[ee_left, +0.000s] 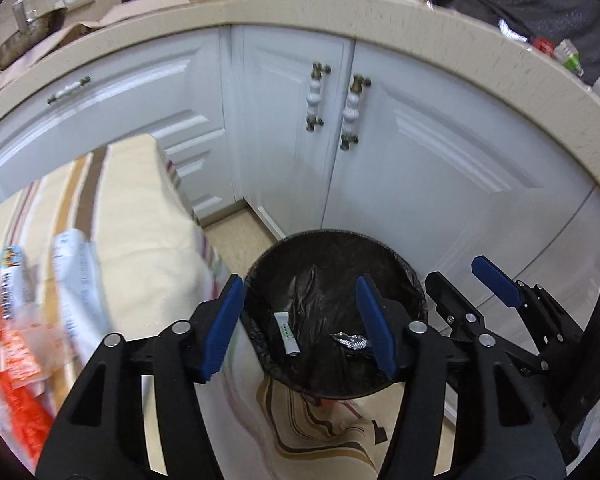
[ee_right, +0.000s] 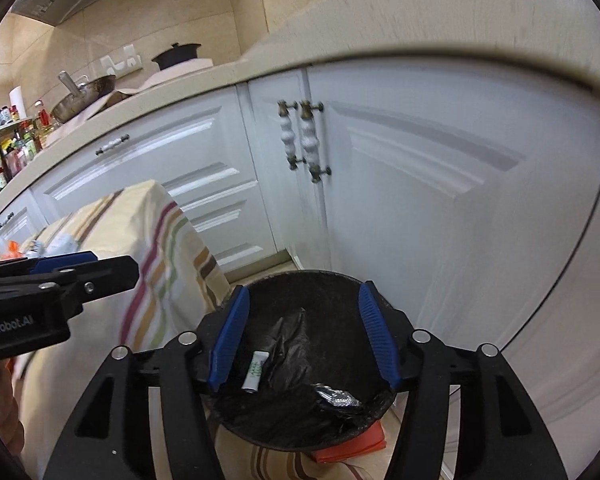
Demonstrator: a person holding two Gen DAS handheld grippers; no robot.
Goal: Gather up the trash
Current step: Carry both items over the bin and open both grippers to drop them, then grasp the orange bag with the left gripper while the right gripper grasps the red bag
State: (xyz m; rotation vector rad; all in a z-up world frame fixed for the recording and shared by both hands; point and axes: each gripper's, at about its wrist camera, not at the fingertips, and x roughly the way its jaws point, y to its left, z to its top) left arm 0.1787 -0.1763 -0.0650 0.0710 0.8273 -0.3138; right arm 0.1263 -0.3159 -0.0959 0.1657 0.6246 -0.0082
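Observation:
A round bin with a black liner [ee_left: 340, 252] stands on the floor beside the cloth-covered table. Inside it lie a small white tube [ee_left: 286, 334] and a crumpled foil wrapper [ee_left: 350, 340]. My left gripper [ee_left: 300, 328] hangs open above the bin with nothing between its blue pads. To its right my right gripper [ee_left: 470, 286] is open too. In the right wrist view the right gripper [ee_right: 305, 338] stands open over the bin [ee_right: 300, 288], with the tube [ee_right: 255, 372] and wrapper [ee_right: 338, 398] below it. The left gripper [ee_right: 114, 263] reaches in from the left.
Orange and white wrappers [ee_left: 16, 360] and a white packet [ee_left: 76, 280] lie on the striped tablecloth [ee_left: 140, 220] at left. White cabinet doors [ee_left: 292, 140] and a beige counter [ee_left: 300, 12] stand behind the bin. An orange item [ee_right: 352, 448] lies under the bin's near edge.

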